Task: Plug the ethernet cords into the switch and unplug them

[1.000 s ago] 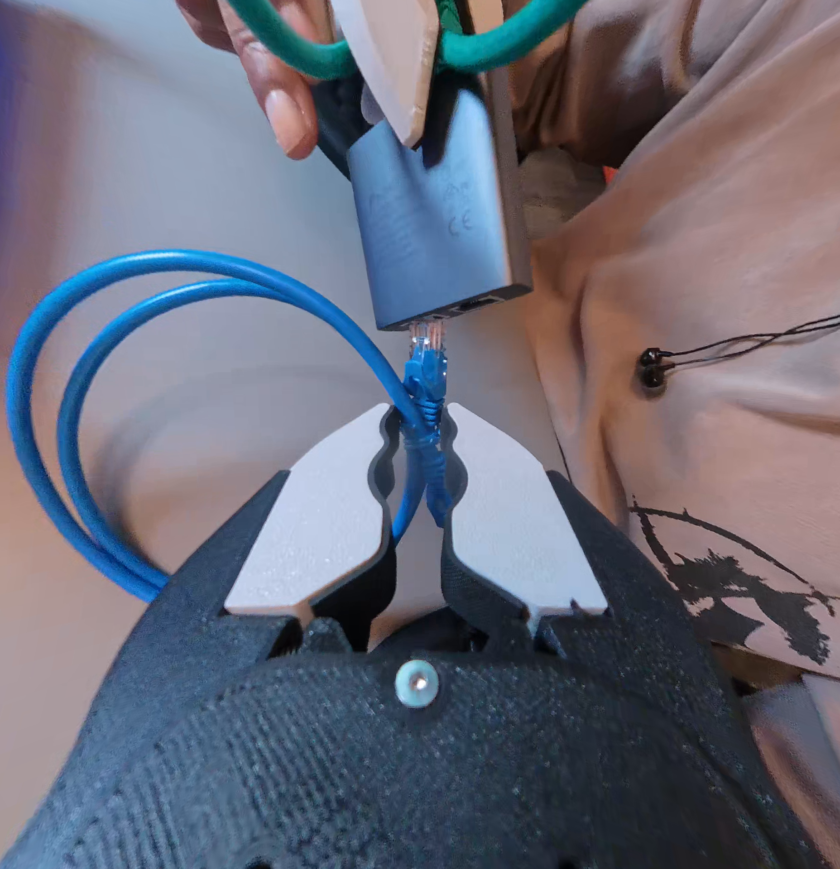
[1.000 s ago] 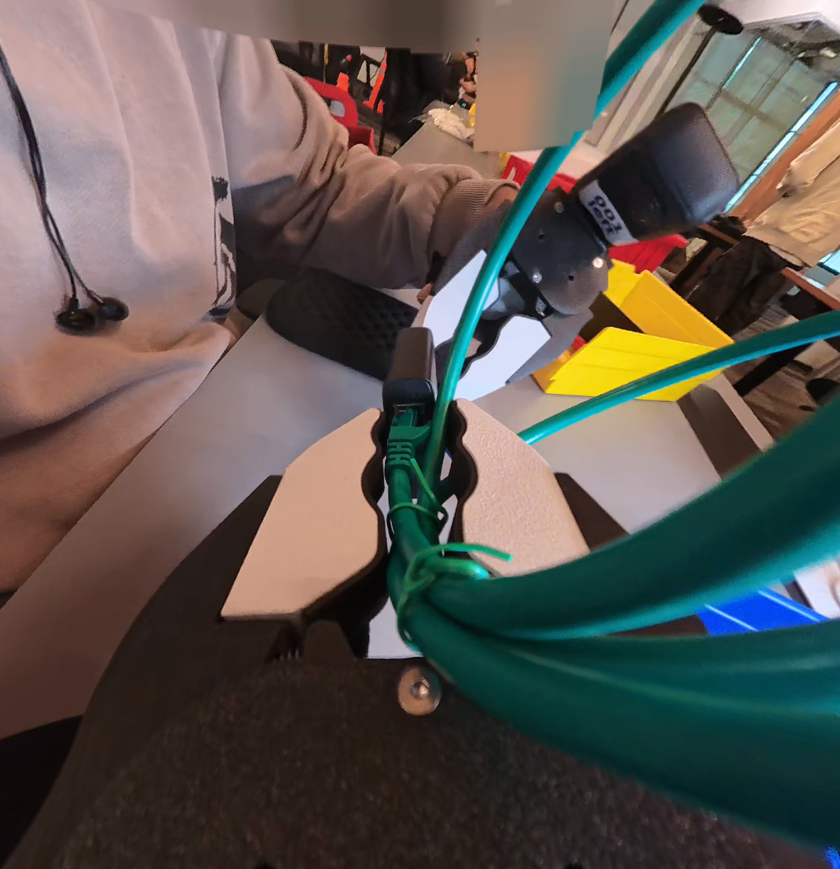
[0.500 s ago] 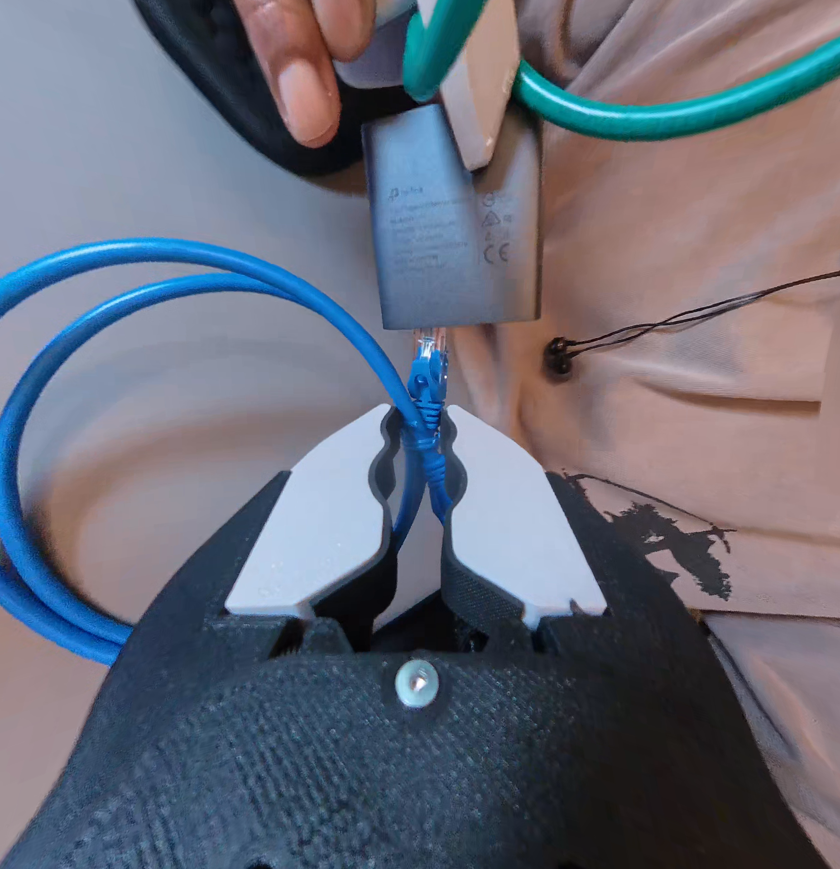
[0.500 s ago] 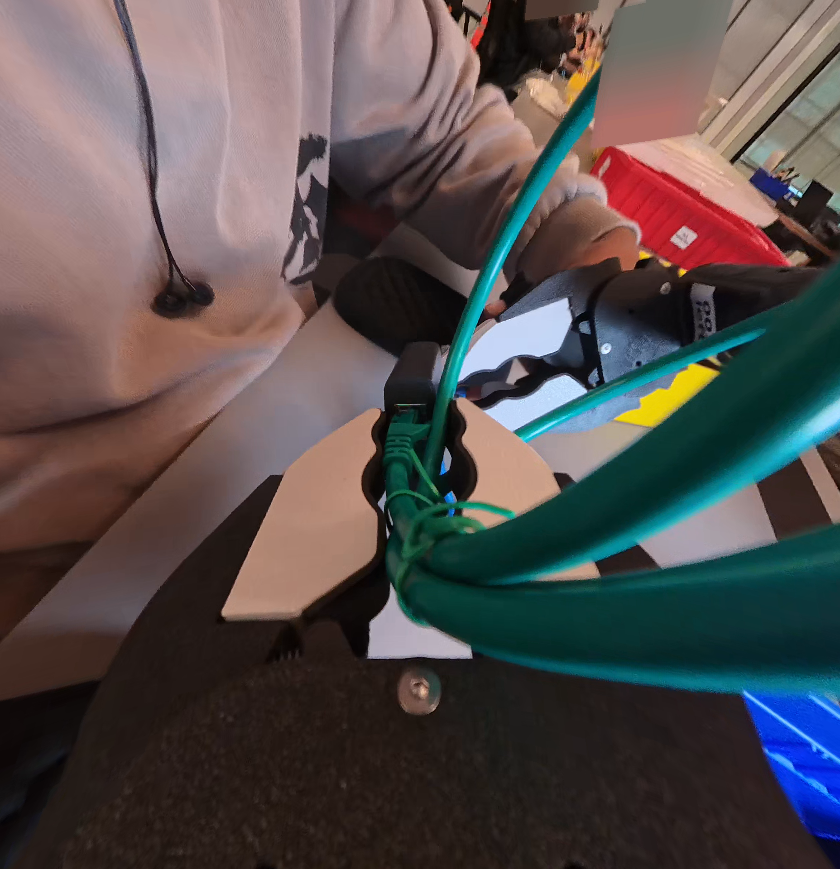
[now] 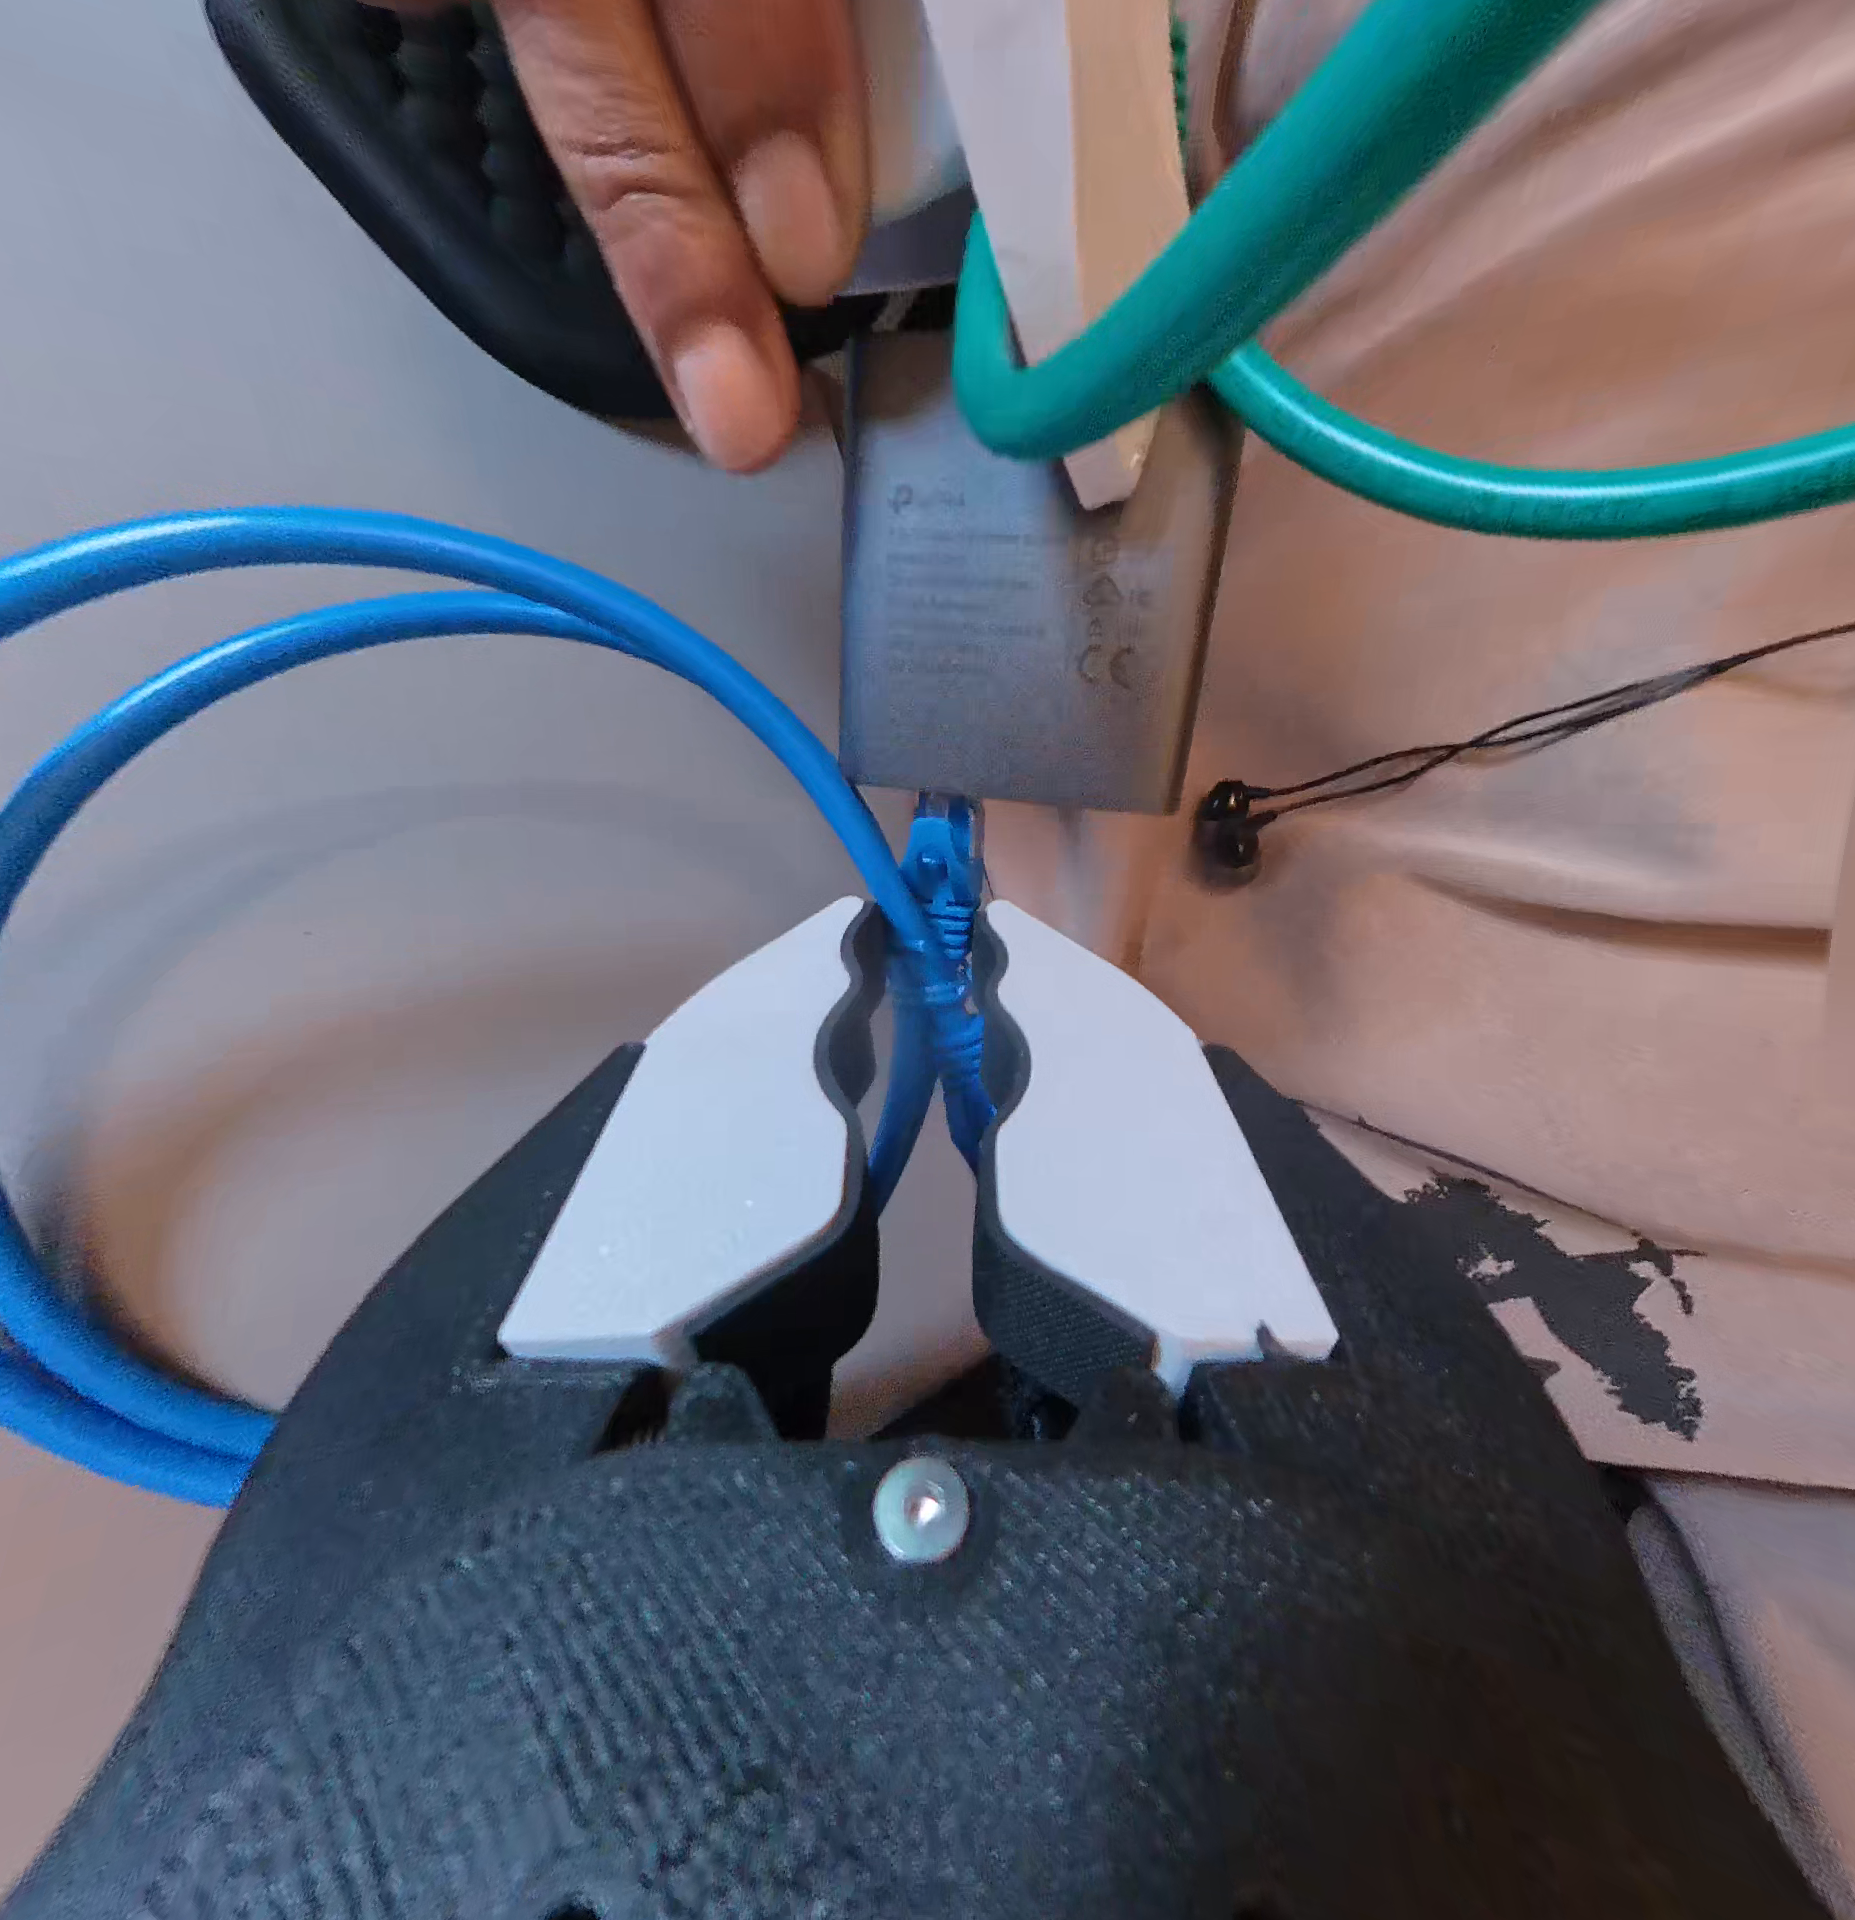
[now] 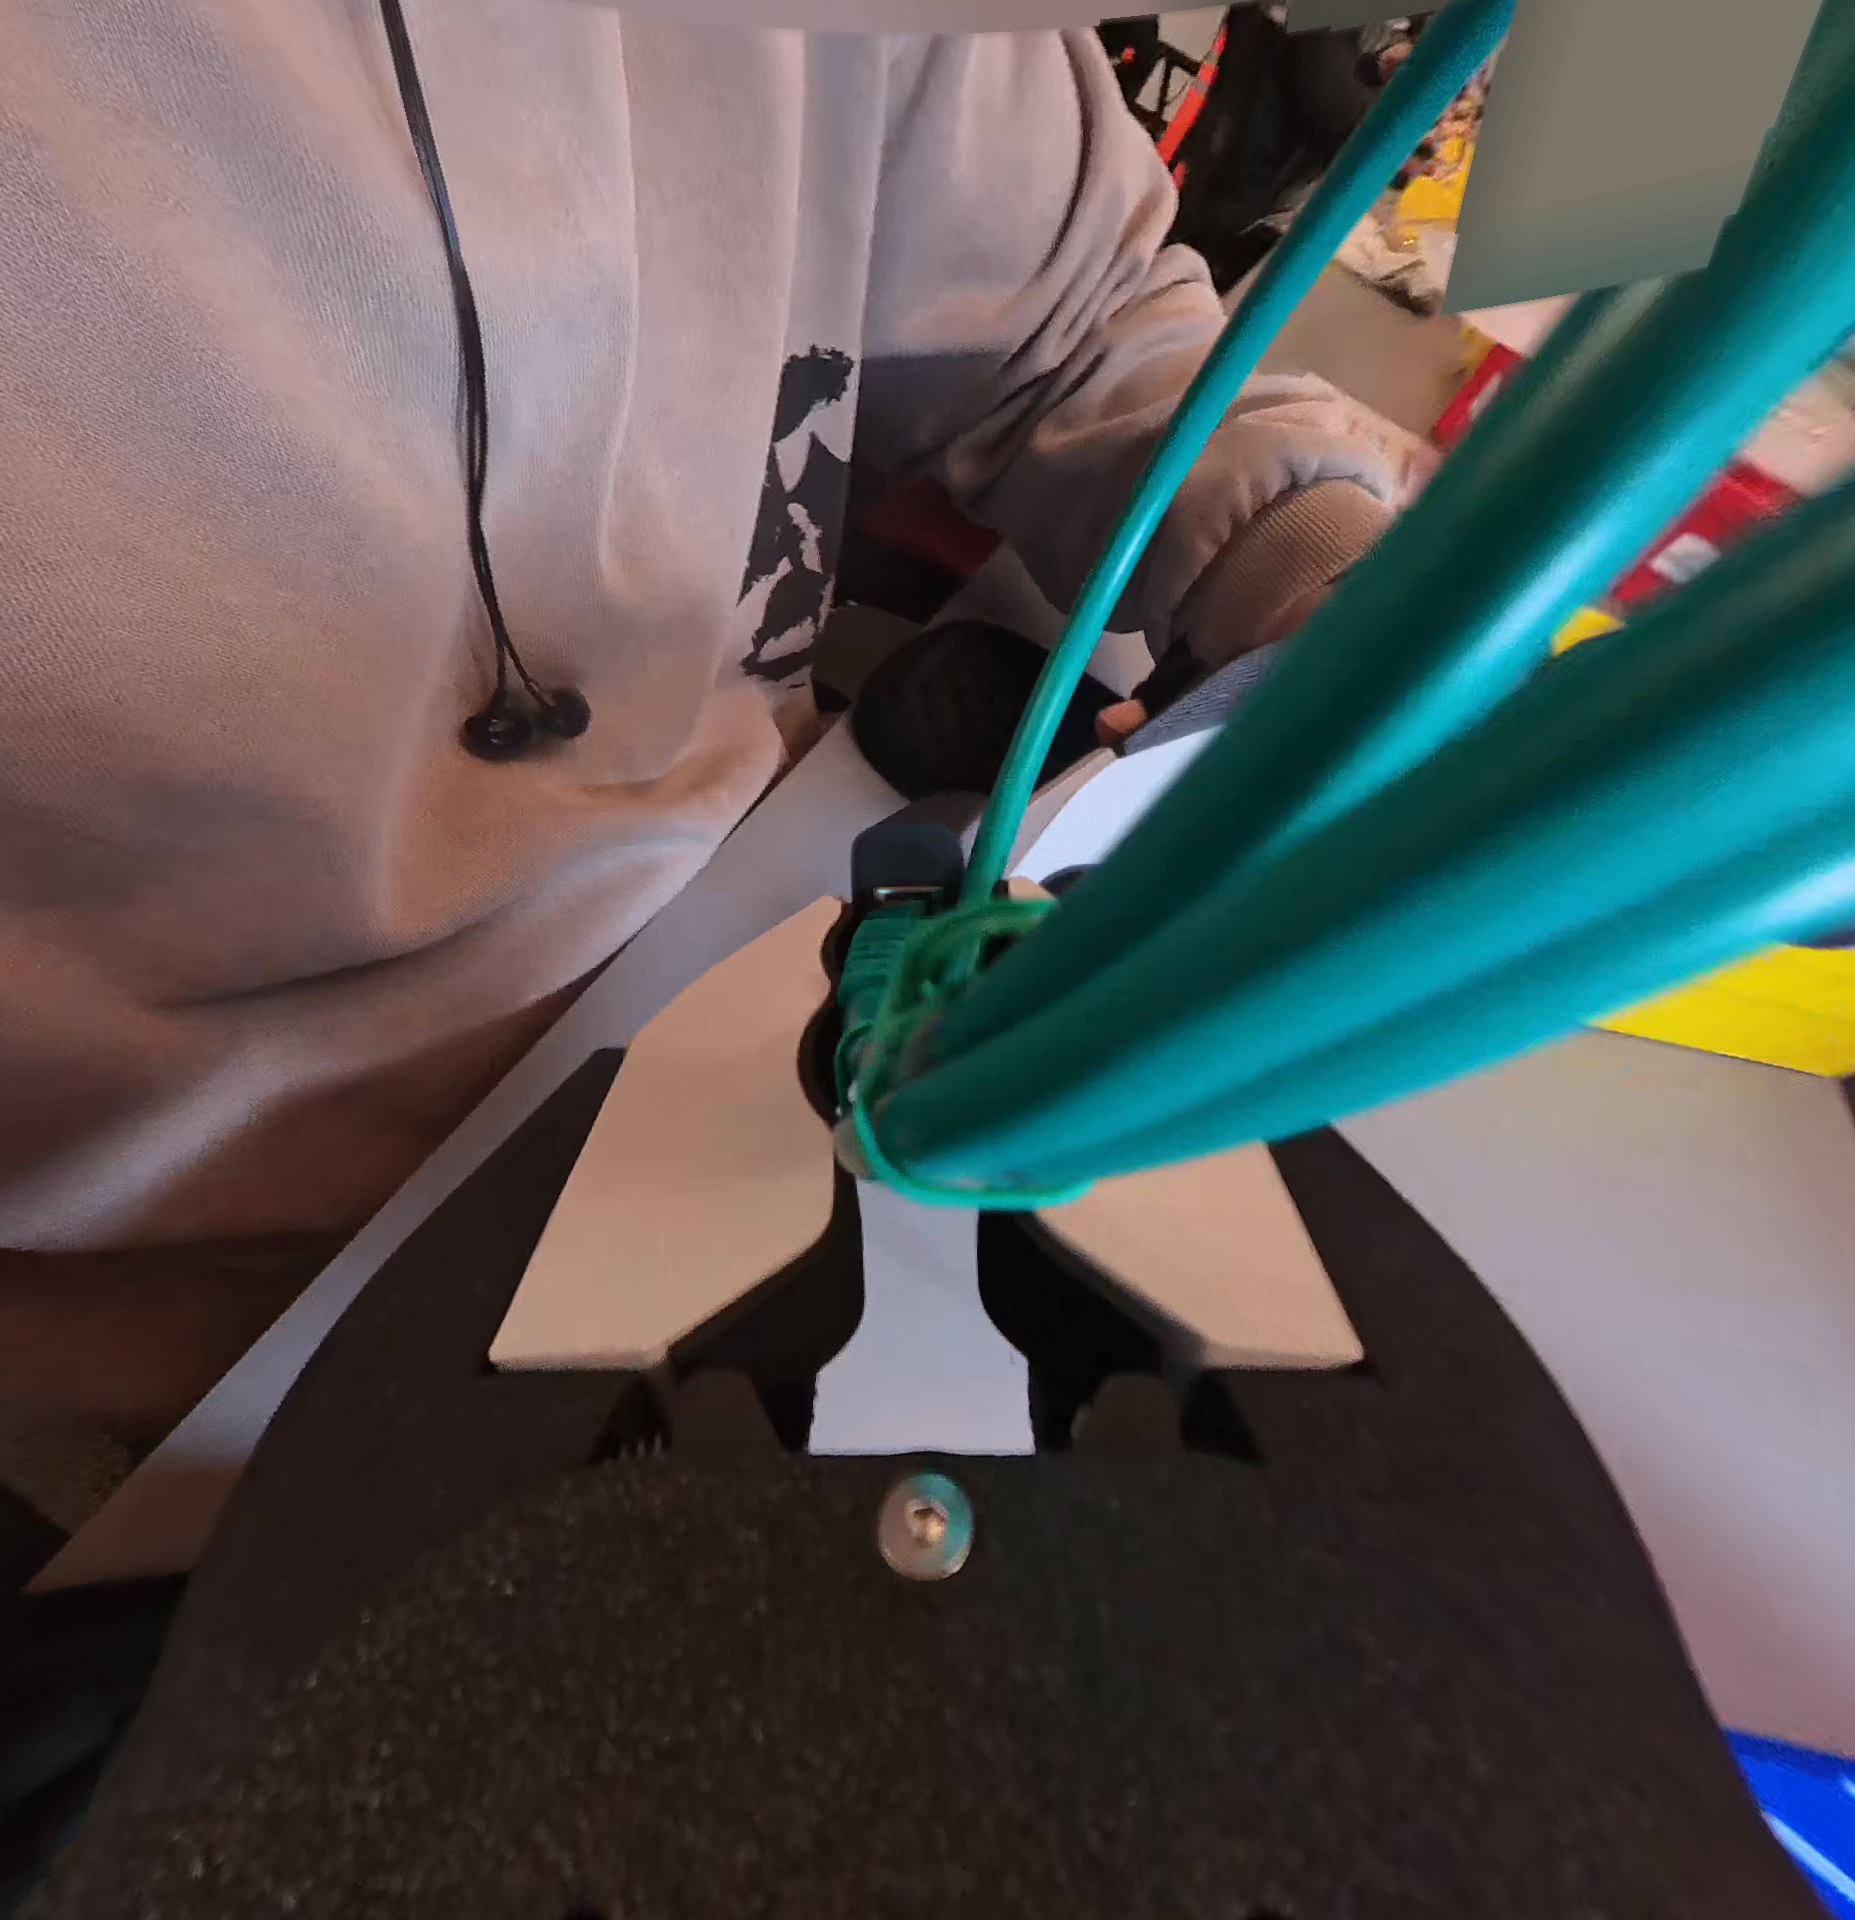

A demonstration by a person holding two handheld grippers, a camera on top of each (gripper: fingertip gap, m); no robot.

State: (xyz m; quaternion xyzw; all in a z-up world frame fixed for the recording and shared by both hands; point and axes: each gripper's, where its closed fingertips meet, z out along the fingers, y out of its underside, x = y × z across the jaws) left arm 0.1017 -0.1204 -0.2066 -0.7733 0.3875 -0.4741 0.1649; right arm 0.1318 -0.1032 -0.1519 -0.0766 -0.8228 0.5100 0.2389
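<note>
Your left gripper [image 5: 928, 940] has its fingers [image 5: 715, 1153] closed on the blue cord [image 5: 279, 603], pinching it just behind the plug [image 5: 944, 862]. The plug's tip meets the lower edge of the switch [image 5: 1016, 634], at a port there; how deep it sits you cannot tell. The rest of the blue cord loops out to the left over the table [image 5: 175, 260].

The switch, a grey box, hangs in the air above the left fingers. Your right gripper [image 6: 928, 935] is clamped on the green cord [image 6: 1422, 883] at its plug [image 6: 876, 956], which sits at the switch's [image 6: 902, 852] near end. The thick green coils sweep off to the right and hide the right-hand finger's tip.

In the left wrist view, your bare hand [image 5: 684, 208] shows at the top, with the green cord [image 5: 1318, 457] curling beside the switch. Behind it is your beige sweatshirt [image 5: 1525, 883], earbuds [image 5: 1229, 831] dangling on it.
</note>
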